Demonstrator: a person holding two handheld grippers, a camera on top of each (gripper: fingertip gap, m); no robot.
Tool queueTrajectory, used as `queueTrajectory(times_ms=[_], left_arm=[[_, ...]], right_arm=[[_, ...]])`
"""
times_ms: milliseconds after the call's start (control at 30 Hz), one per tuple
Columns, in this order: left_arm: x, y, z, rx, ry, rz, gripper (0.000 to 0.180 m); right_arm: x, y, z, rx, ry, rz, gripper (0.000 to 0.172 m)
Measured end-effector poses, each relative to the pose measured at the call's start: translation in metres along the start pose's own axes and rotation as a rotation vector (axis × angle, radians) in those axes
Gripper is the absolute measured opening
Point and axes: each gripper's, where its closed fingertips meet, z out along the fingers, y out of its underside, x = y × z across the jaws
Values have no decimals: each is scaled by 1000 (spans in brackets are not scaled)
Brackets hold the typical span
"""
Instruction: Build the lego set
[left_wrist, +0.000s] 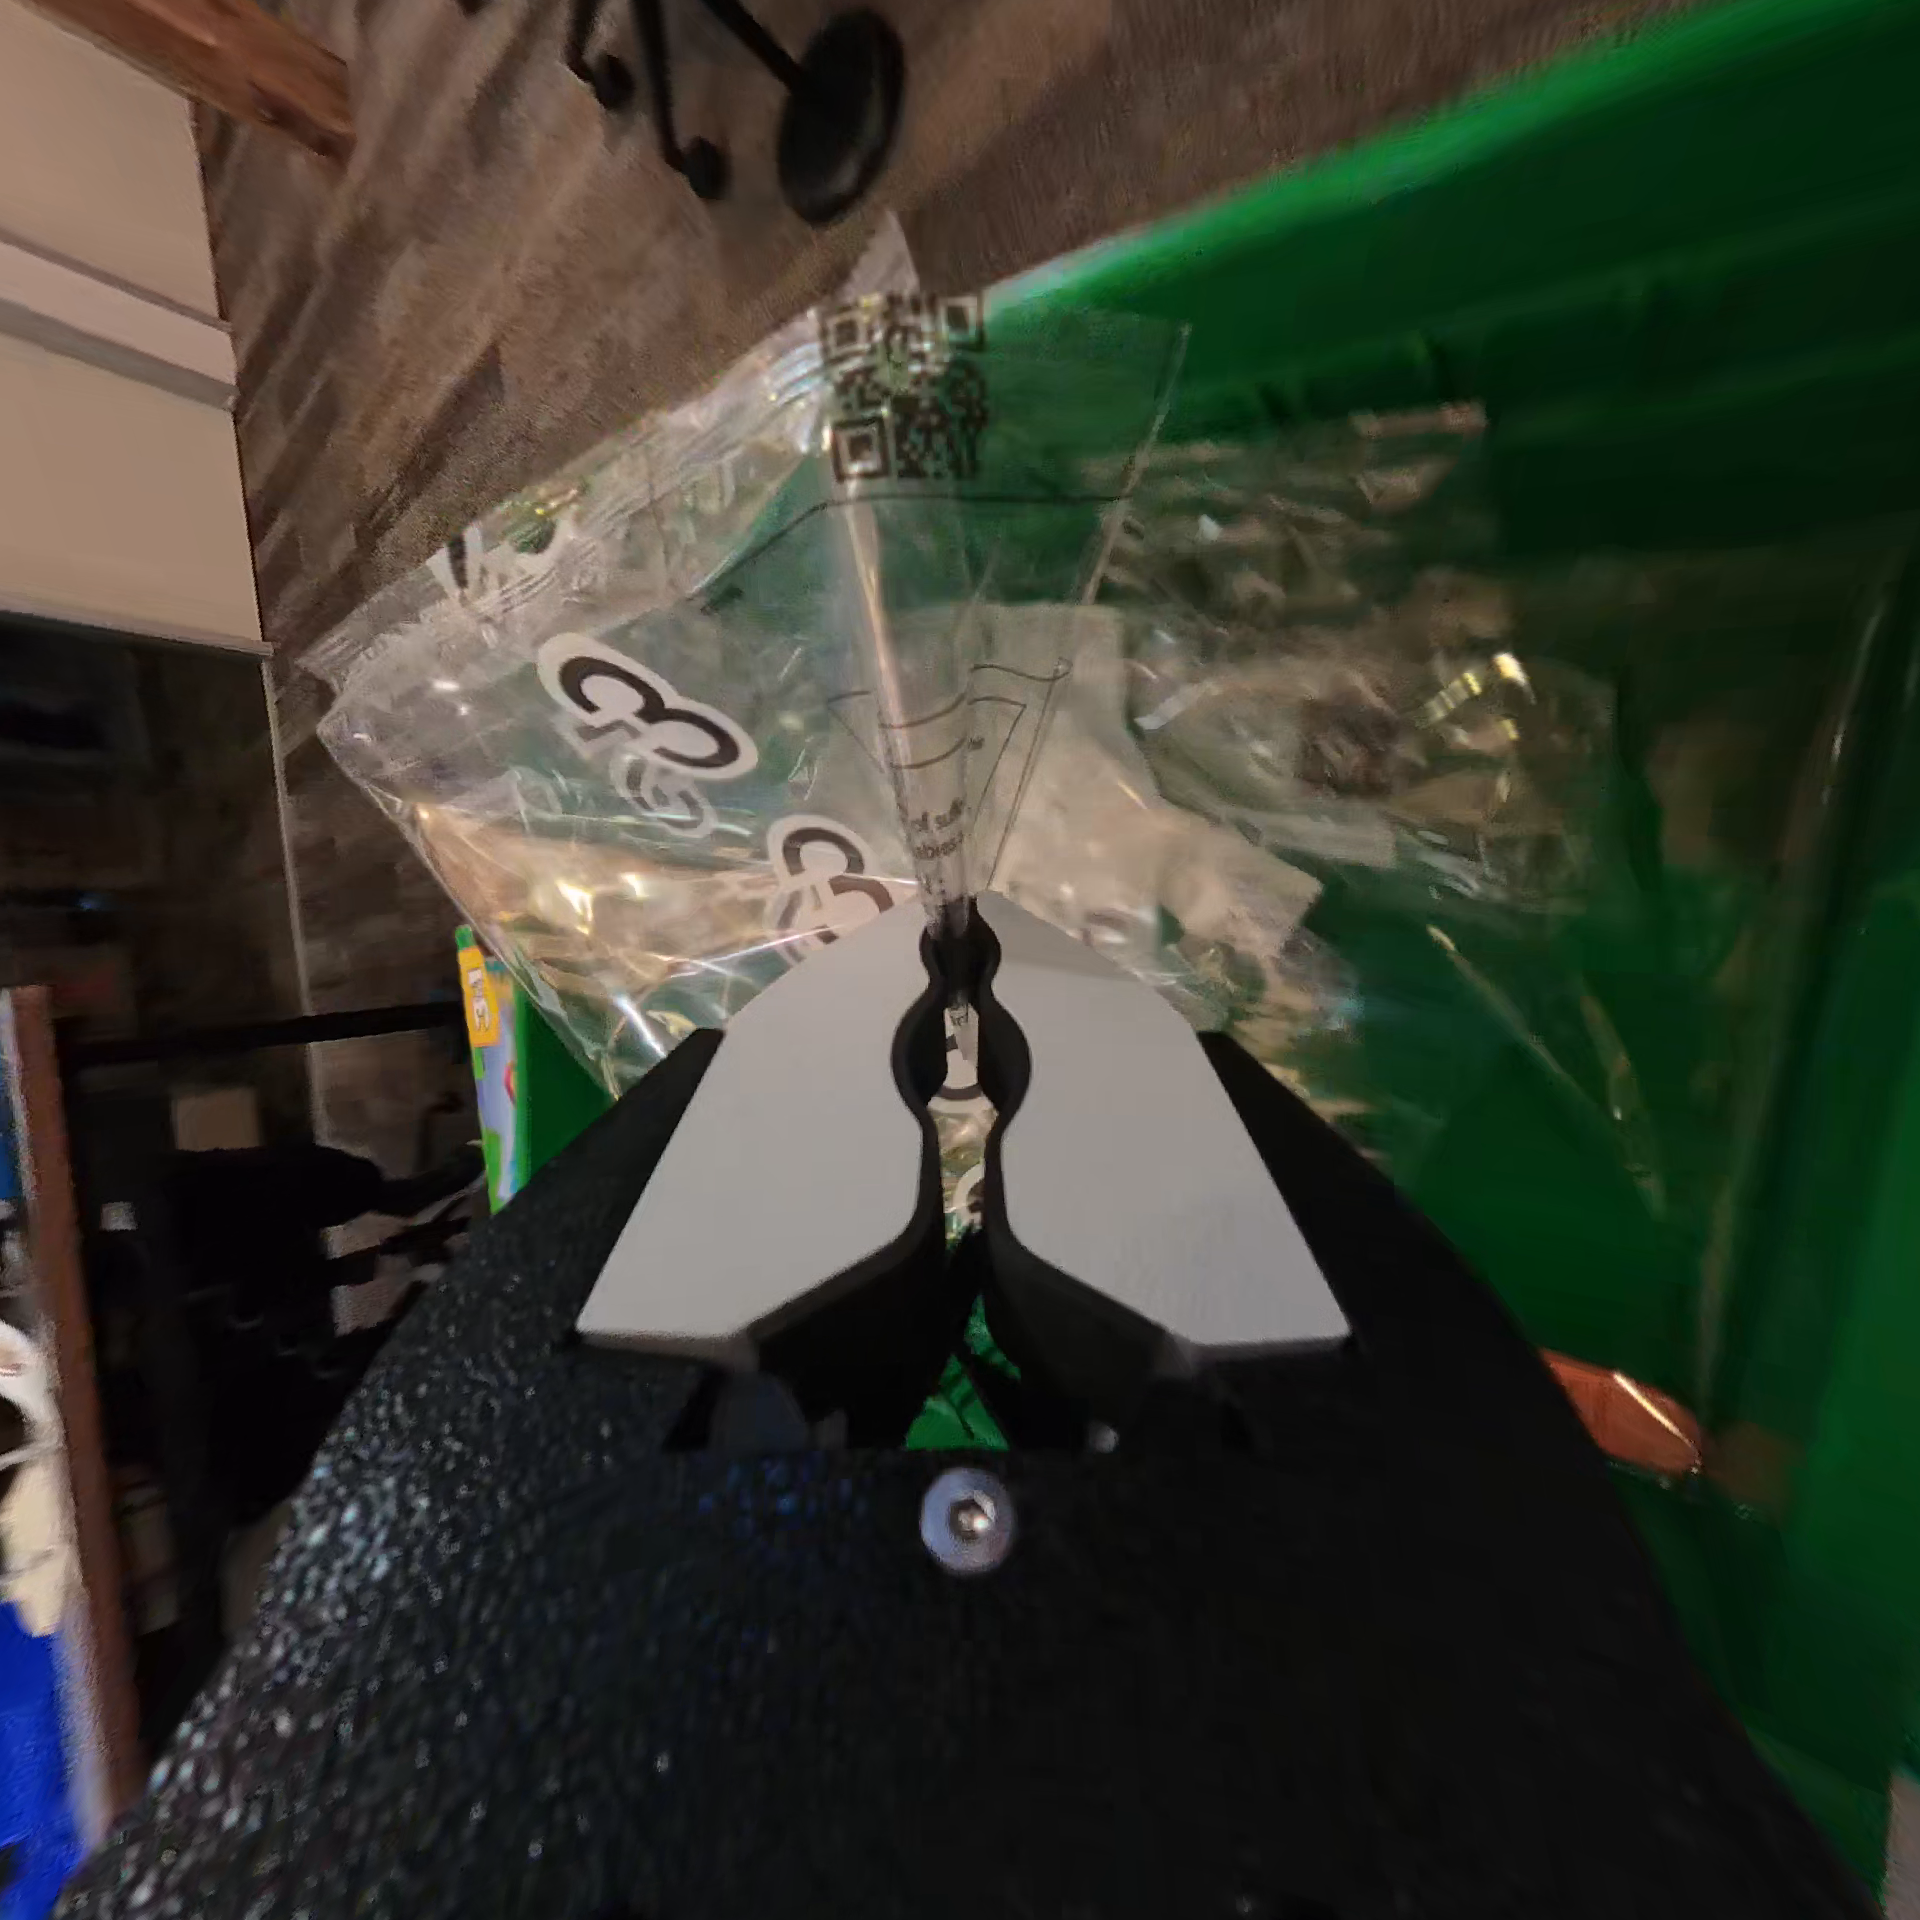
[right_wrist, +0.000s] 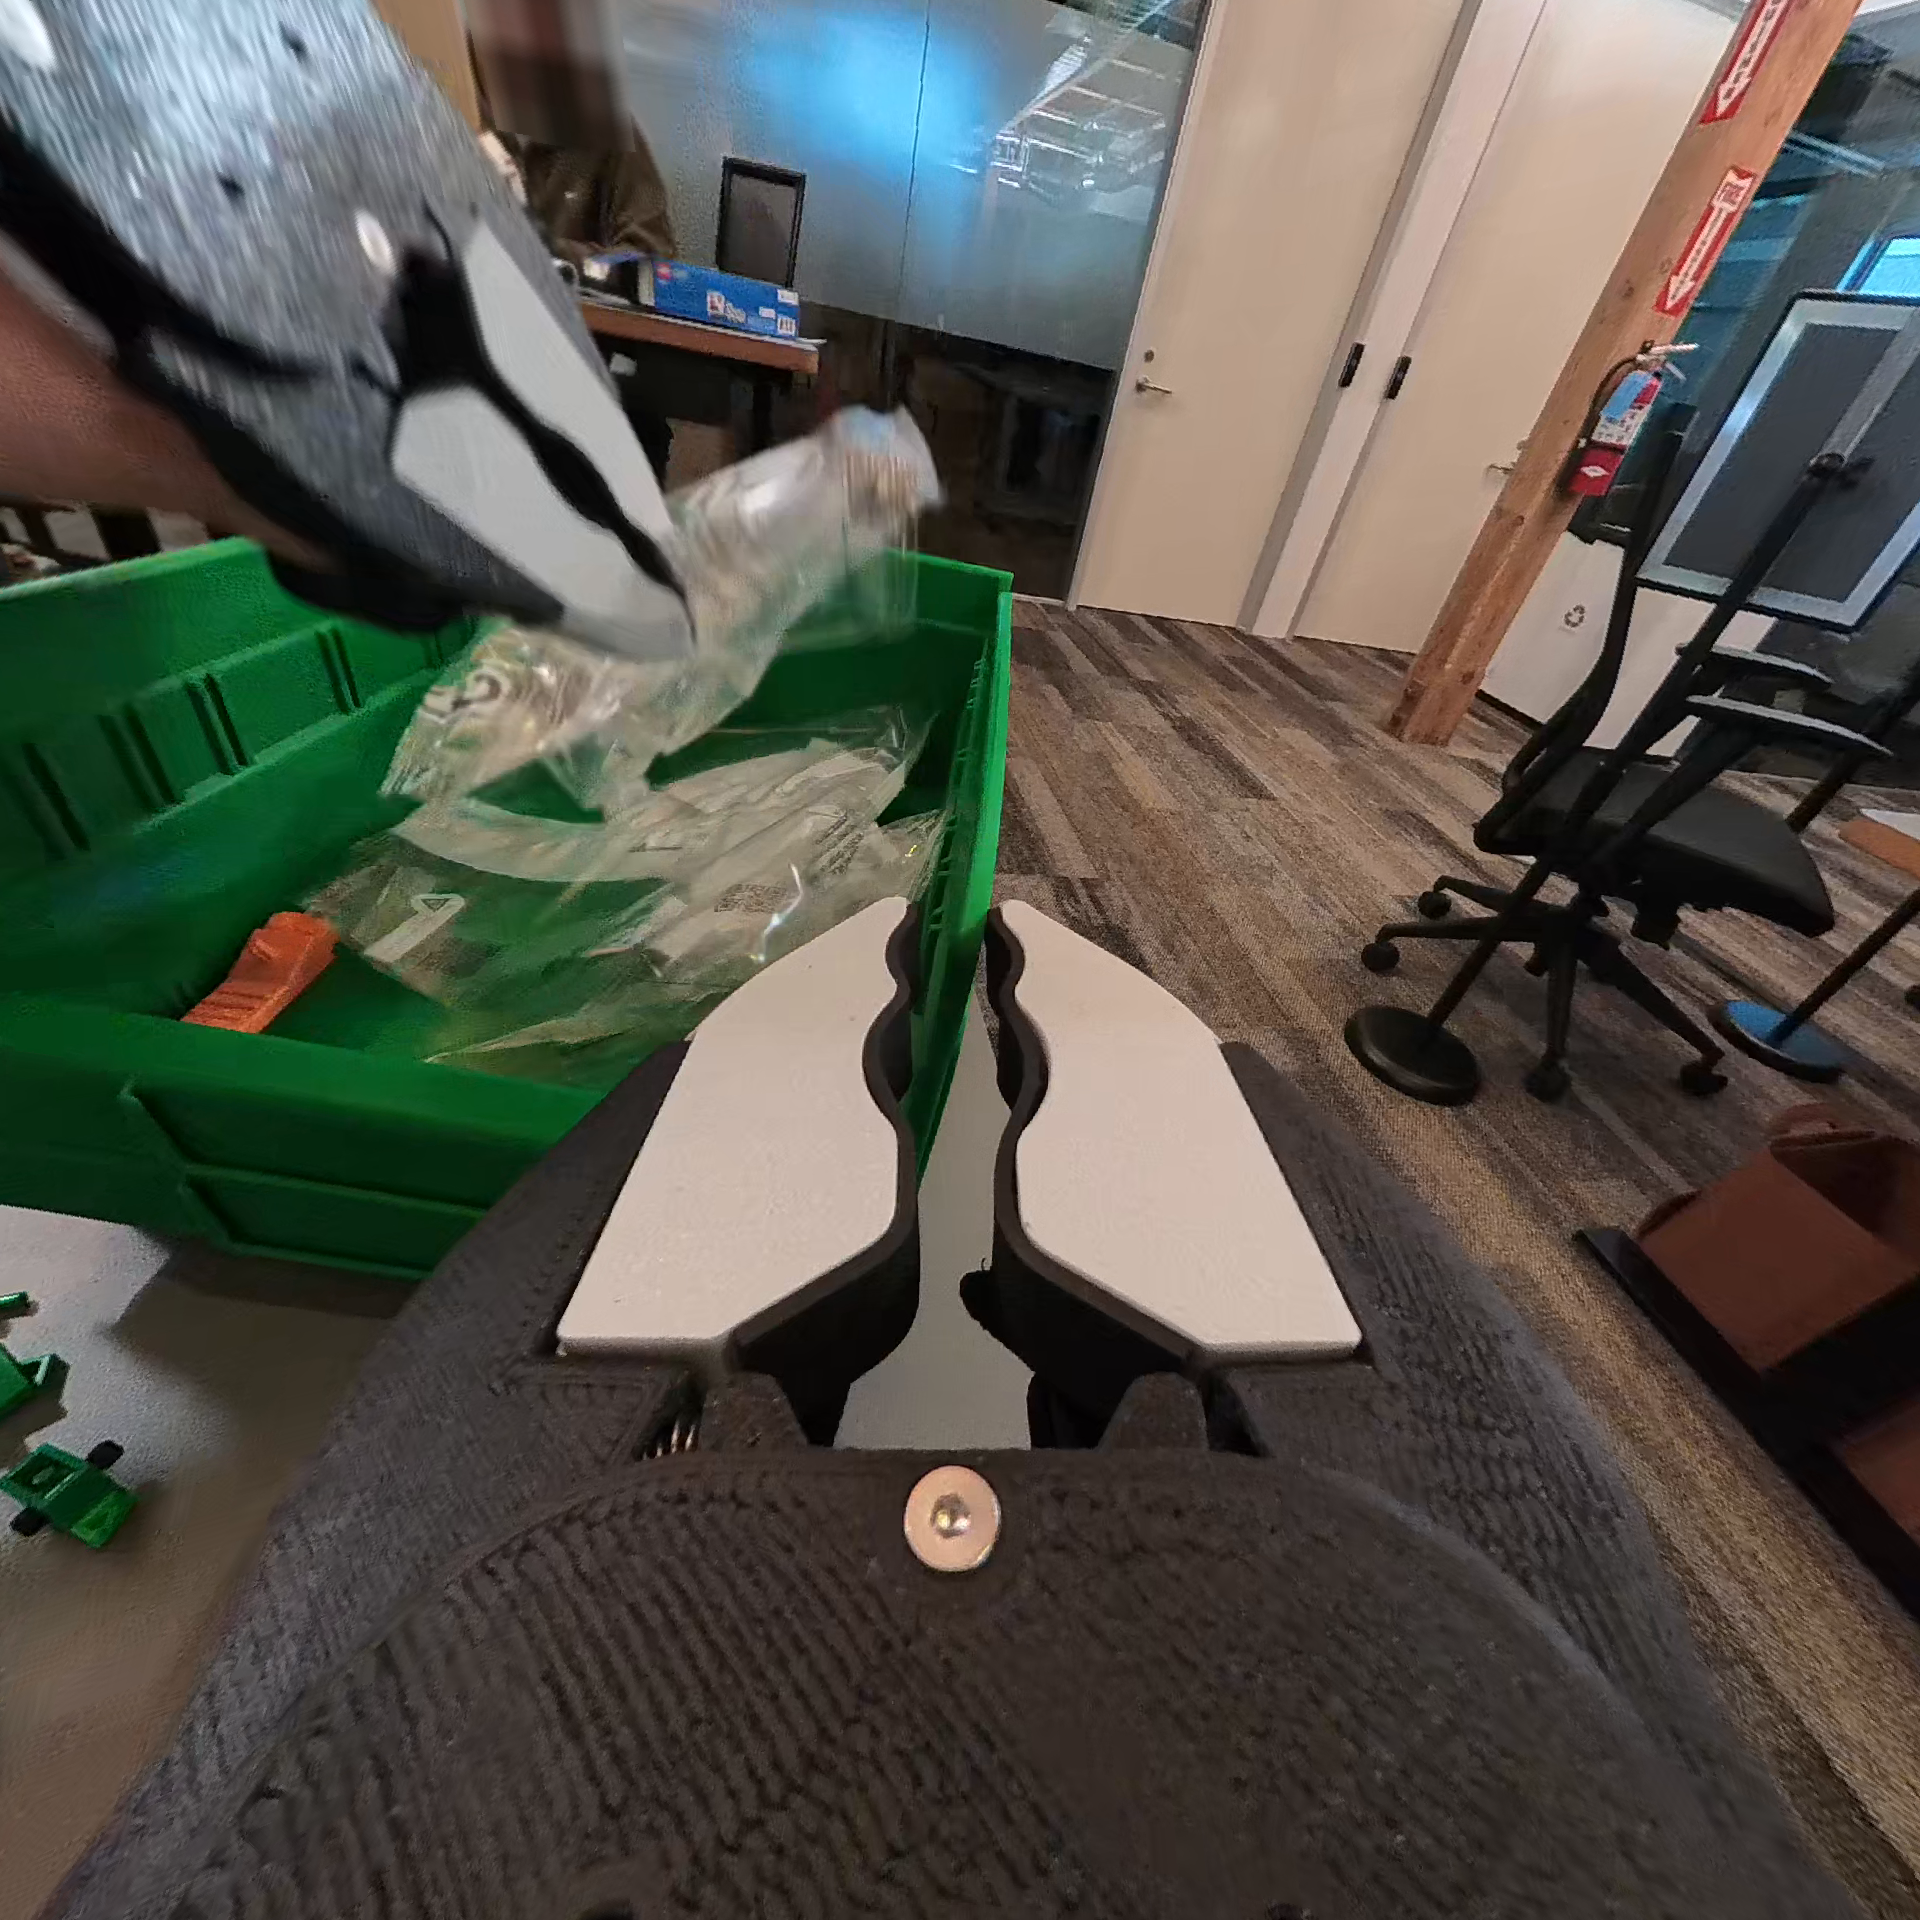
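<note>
1. Clear plastic bag (left_wrist: 665, 748), crinkled and printed, fans out from the left claw (left_wrist: 958, 940) toward twelve and ten o'clock; both fingertips are pinched tight on a gathered fold of the film.
2. In the right wrist view, that bag (right_wrist: 790, 520) hangs over the green bin (right_wrist: 156, 727), with the left claw (right_wrist: 665, 613) at ten o'clock and far nearer to it than the right one.
3. The right claw (right_wrist: 948, 935) stands narrow, its fingers either side of the bin's right wall; the left pad looks against the wall, while a slit of light shows at the right pad, so I judge it to straddle the wall, not clamp it.
4. More clear bags (right_wrist: 644, 883) and an orange piece (right_wrist: 265, 971) lie in the bin, at ten and nine o'clock from the right claw.
5. Small green parts (right_wrist: 62, 1486) lie on the counter (right_wrist: 156, 1662) at eight o'clock.
6. The held bag bears a square code, looped black-and-white marks and small print; a blue box (right_wrist: 717, 296) sits on a far desk.
</note>
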Motion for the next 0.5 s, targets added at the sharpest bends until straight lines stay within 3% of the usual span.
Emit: queueTrajectory(times_ms=[167, 267, 367, 467, 500], left_arm=[[-39, -14, -28, 129, -30, -193, 0], [-45, -12, -33, 130, -24, -203, 0], [-38, -8, -33, 118, 7, -191, 0], [-2, -2, -22, 70, 150, -184, 0], [10, 0, -16, 55, 175, -171, 23]], right_arm=[[0, 0, 0, -1, 6, 1, 10], [0, 0, 0, 0, 10, 1, 10], [0, -1, 0, 0, 11, 2, 10], [0, 0, 0, -1, 16, -4, 10], [0, 0, 0, -2, 21, -14, 9]])
